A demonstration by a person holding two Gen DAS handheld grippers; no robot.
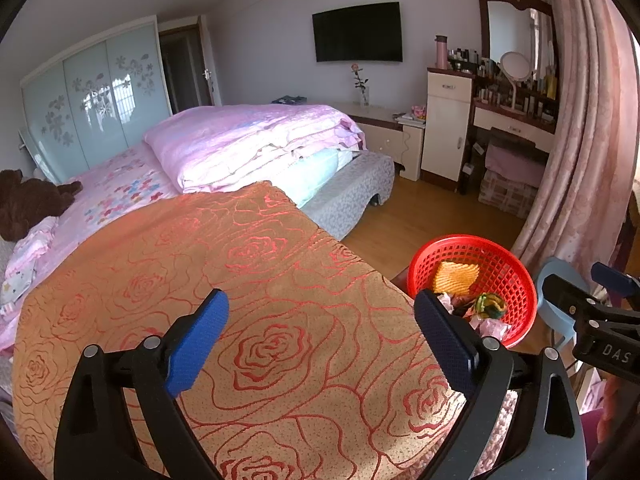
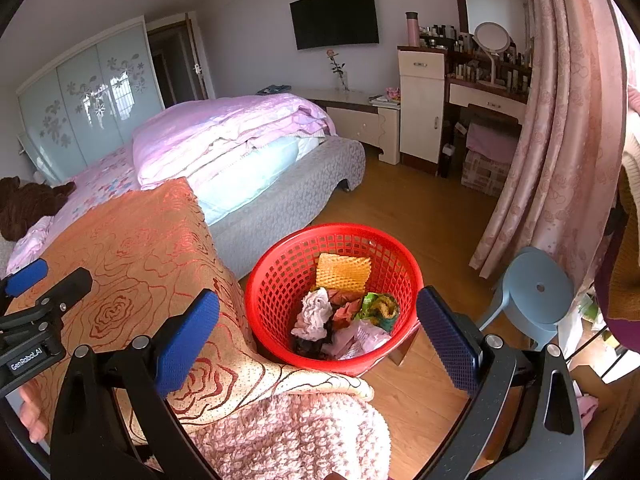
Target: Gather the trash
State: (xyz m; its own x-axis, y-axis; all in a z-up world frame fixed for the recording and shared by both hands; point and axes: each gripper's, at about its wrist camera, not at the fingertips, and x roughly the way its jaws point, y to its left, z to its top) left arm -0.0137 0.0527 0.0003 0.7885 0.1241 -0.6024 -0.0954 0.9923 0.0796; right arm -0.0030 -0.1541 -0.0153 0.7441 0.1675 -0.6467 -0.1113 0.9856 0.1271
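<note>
- Left gripper (image 1: 320, 338): blue-padded jaws spread wide, nothing between them, held over the orange rose-pattern blanket (image 1: 224, 280) without visibly touching it.
- Right gripper (image 2: 318, 338): jaws equally wide apart, empty, held above the red mesh basket (image 2: 280, 276).
- Basket sits just off the bed's corner, beside the blanket edge, over the wood floor (image 2: 412, 208).
- Trash lies inside: a yellow foam net (image 2: 343, 271), a crumpled white tissue (image 2: 314, 314), a green wrapper (image 2: 378, 308), a pale pink plastic bag (image 2: 360, 338).
- Pink knit cover (image 2: 296, 436) under the blanket's near corner.
- Blue plastic stool (image 2: 534, 294) right of basket, near pink curtain (image 2: 560, 140).
- Farther: folded pink quilt (image 1: 256, 140), wardrobe (image 1: 92, 96), wall TV (image 1: 357, 32), dressing table (image 1: 516, 114) with a round mirror.
- Readable: "GenRobot.AI" on the left gripper's body in the right wrist view; "DAS" on the right gripper's in the left.
</note>
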